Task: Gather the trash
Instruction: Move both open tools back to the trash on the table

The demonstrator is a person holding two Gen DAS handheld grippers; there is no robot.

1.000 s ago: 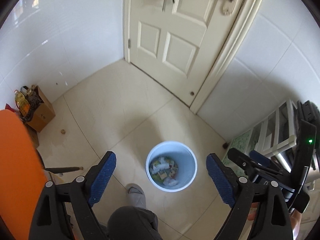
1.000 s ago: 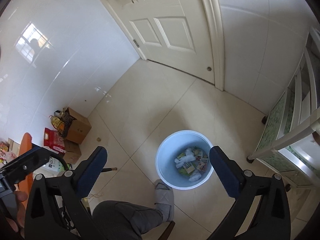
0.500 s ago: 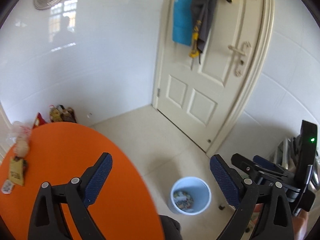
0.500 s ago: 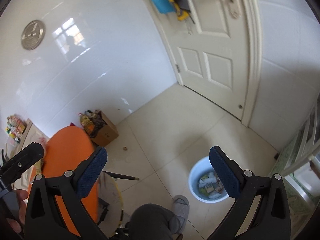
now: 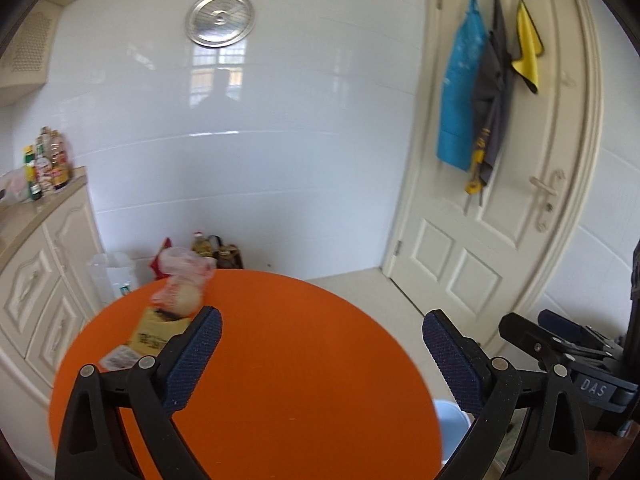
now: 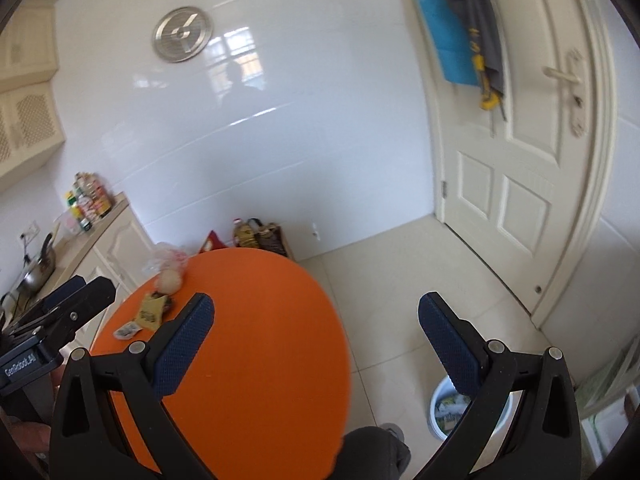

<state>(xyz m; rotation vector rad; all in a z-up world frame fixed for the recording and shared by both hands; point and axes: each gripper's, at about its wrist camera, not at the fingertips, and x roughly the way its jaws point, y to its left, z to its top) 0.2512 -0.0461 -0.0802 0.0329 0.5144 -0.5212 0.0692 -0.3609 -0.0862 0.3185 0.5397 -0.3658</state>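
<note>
Left wrist view. The left gripper [image 5: 322, 336] hangs above the round orange table [image 5: 280, 380] with its 2 blue-padded fingers [image 5: 192, 364] spread wide and nothing between them. The trash lies in a loose row along the table's far-left edge: a clear plastic bag [image 5: 182, 280] with a pale round item inside, blurred; just nearer, a yellow-brown wrapper [image 5: 154, 334]; nearer again, a small white packet [image 5: 118, 358], partly hidden behind the left finger. A sliver of the pale blue bin [image 5: 452, 420] shows on the floor past the table's right edge. The right gripper's black body [image 5: 568, 352] enters at the right border. A cream door [image 5: 500, 216] carries hanging cloths [image 5: 480, 96]; a white cabinet [image 5: 36, 292] with bottles [image 5: 44, 168] on top stands at the left.

Right wrist view. The right gripper [image 6: 316, 320] is likewise wide open and holds nothing; its left finger lies over the table [image 6: 248, 352], its right finger over the tiled floor [image 6: 400, 280]. The bag [image 6: 168, 268], wrapper [image 6: 152, 310] and packet [image 6: 126, 330] sit at the table's far-left rim, well apart from the fingers. The bin [image 6: 444, 408] stands on the floor at the lower right, partly behind the right finger, with wrappers inside. The person's grey-clad knee [image 6: 372, 452] and slipper show beside it. The left gripper's body [image 6: 52, 320] appears at the left border.
</note>
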